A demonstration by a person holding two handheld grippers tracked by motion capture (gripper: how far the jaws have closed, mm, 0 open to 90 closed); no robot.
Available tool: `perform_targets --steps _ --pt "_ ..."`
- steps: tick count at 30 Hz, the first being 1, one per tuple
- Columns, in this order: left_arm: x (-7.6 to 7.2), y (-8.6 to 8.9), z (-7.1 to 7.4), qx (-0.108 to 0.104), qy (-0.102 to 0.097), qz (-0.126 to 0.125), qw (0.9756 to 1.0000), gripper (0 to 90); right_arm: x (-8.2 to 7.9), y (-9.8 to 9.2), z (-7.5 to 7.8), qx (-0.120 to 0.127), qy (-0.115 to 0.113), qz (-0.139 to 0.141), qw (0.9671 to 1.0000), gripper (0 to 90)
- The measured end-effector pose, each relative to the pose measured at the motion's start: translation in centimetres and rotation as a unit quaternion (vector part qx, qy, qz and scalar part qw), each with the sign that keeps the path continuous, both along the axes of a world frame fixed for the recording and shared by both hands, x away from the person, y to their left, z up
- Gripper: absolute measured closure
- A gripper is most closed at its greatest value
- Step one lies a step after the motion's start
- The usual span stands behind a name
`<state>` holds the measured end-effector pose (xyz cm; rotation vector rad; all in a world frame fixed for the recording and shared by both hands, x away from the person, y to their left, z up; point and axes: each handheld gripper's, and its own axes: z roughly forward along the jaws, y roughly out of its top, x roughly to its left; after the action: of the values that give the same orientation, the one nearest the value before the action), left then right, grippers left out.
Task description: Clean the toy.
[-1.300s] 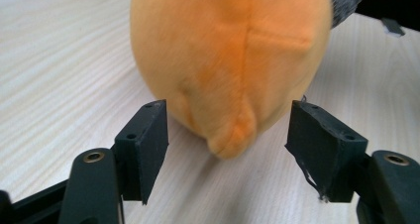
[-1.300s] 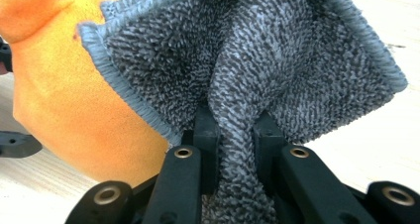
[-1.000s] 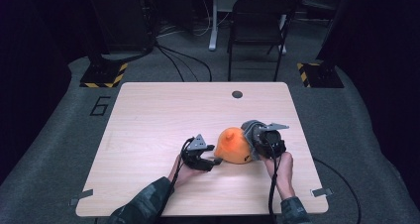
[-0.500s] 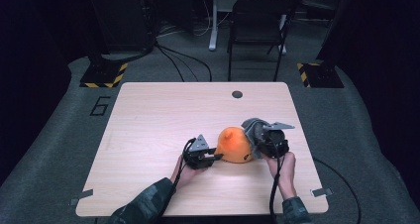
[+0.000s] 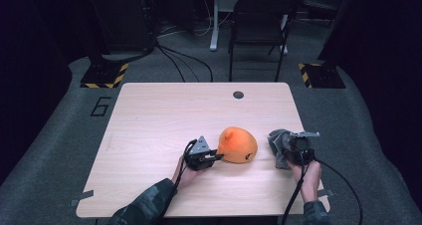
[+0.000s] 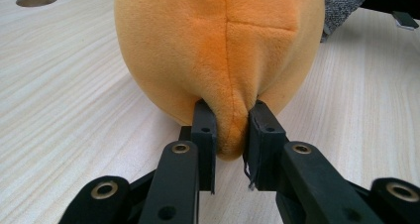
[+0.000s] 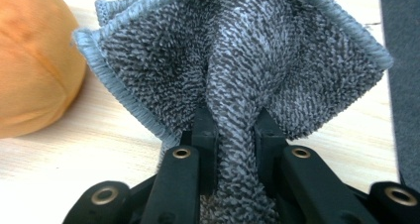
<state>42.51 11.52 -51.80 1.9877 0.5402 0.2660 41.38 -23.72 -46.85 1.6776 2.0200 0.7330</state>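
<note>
Black left tongs [image 6: 227,135] have just been closing and now pinch a fold at the near bottom edge of the orange plush toy [image 6: 218,50], which sits on the pale wood worktop [image 5: 164,115] a little toward the person from its middle. Just to the right of the plush toy, the right tongs [image 7: 233,135] are clamped on a bunched ridge of the grey terry cloth [image 7: 247,60], whose corners fan out beyond the jaws near the worktop's right edge.
</note>
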Motion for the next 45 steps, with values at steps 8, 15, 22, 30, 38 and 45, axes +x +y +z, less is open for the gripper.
perform_targets --steps 8,15,22,30,38,45 --pt "-0.1 0.0 0.0 0.002 -0.006 -0.001 1.0000 78.2 0.3 -0.5 -0.5 0.005 0.002 -0.004 1.0000 76.4" --pt "-0.3 -0.1 0.3 -0.013 -0.018 -0.003 0.9997 79.6 0.3 -0.5 -0.5 0.006 0.005 -0.003 1.0000 76.1" --pt "-1.0 -0.1 4.3 -0.042 -0.055 -0.009 0.9976 81.1 0.3 -0.7 -0.6 0.013 0.011 -0.011 0.9998 76.1" --pt "-1.9 1.3 10.1 -0.023 -0.070 -0.021 0.9971 80.7 0.3 -0.9 -0.6 0.015 0.013 -0.017 0.9996 76.2" --pt "-1.7 1.2 12.8 0.050 -0.054 -0.021 0.9971 80.3 0.4 -0.6 -0.4 0.014 0.009 -0.009 0.9998 76.2" --pt "-0.8 0.6 12.0 0.089 -0.011 -0.033 0.9954 79.6 0.0 0.1 1.1 0.022 -0.008 0.001 0.9997 76.2"
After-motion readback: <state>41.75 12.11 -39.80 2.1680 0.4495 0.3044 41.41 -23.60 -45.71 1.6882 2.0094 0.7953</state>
